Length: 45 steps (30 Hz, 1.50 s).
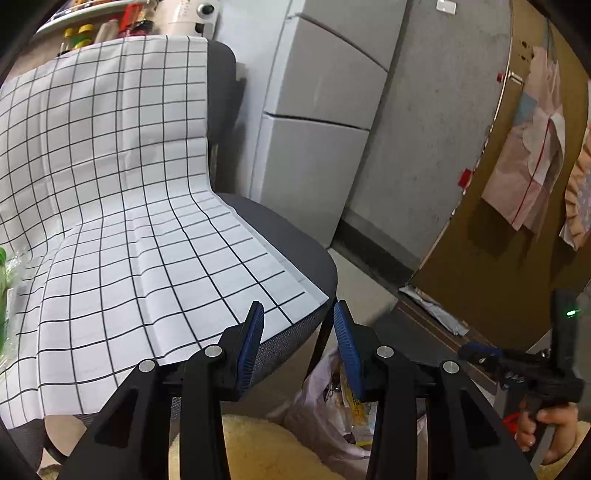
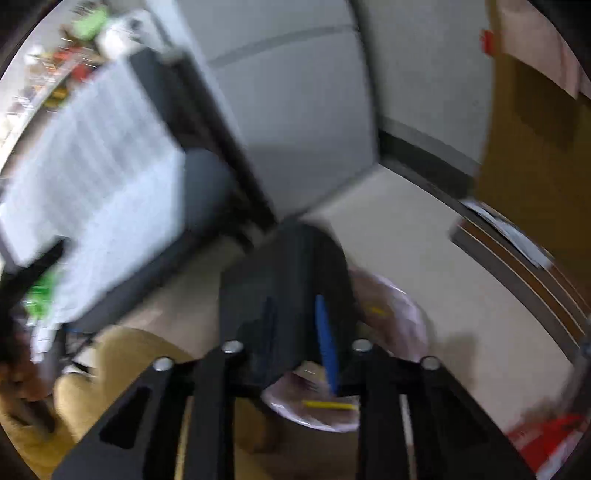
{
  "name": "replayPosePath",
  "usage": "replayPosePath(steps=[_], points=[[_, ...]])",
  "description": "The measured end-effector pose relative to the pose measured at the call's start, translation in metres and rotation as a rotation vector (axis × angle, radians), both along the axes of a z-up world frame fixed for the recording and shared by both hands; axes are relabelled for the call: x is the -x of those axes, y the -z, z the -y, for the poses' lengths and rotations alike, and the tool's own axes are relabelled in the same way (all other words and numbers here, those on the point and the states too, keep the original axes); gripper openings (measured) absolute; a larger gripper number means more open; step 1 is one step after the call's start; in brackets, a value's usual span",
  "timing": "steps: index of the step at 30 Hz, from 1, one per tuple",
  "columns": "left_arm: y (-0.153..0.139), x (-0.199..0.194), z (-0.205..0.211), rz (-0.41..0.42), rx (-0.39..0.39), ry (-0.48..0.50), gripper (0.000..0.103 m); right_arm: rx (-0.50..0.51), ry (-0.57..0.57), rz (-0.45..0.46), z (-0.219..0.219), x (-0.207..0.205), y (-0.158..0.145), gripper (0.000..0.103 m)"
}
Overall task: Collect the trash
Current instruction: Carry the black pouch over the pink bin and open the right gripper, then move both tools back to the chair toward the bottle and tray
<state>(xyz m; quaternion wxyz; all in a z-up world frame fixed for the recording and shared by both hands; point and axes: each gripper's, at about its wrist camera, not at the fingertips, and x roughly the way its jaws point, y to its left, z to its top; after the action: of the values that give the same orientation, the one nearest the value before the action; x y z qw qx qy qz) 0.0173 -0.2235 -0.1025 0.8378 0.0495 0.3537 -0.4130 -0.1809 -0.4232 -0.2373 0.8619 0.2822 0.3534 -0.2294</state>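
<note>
A lived-in room of a home or small office is suggested: a padded grey chair point(image 1: 280, 240) draped with a checked cloth point(image 1: 110, 184), a grey cabinet point(image 1: 317, 122), a crowded shelf point(image 1: 92, 22), and papers pinned to a brown board point(image 1: 517, 166).

Left gripper point(image 1: 298, 314) angled downward, fingers point(image 1: 251, 343) parted and empty, right gripper point(image 2: 295, 332) blurred
</note>
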Motion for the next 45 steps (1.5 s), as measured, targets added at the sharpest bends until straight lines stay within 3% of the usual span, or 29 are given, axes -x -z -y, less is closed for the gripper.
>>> replayPosePath(steps=[5, 16, 22, 27, 29, 32, 37, 45], points=[[0.005, -0.002, 0.001, -0.003, -0.021, -0.014, 0.041, 0.004, 0.021, -0.015, 0.006, -0.002, 0.01, 0.028], [0.01, -0.01, -0.039, -0.002, -0.051, -0.11, 0.042, 0.109, -0.134, 0.121, -0.029, -0.029, -0.032, 0.028], [0.003, -0.02, -0.09, 0.046, -0.064, -0.238, 0.059, 0.165, -0.263, 0.148, -0.068, -0.068, -0.063, 0.028], [-0.004, -0.033, -0.137, 0.063, -0.082, -0.357, 0.059, 0.208, -0.38, 0.172, -0.108, -0.103, -0.083, 0.028], [-0.008, -0.04, -0.158, 0.075, -0.088, -0.418, 0.076, 0.222, -0.432, 0.181, -0.127, -0.122, -0.092, 0.029], [-0.018, -0.053, -0.191, 0.115, -0.09, -0.523, 0.086, 0.238, -0.508, 0.195, -0.155, -0.149, -0.103, 0.034], [-0.026, -0.096, -0.237, 0.149, -0.192, -0.672, 0.09, 0.269, -0.614, 0.214, -0.201, -0.196, -0.117, 0.039], [-0.007, -0.171, -0.27, 0.006, -0.202, -0.743, 0.09, 0.28, -0.676, 0.226, -0.244, -0.259, -0.121, 0.057]])
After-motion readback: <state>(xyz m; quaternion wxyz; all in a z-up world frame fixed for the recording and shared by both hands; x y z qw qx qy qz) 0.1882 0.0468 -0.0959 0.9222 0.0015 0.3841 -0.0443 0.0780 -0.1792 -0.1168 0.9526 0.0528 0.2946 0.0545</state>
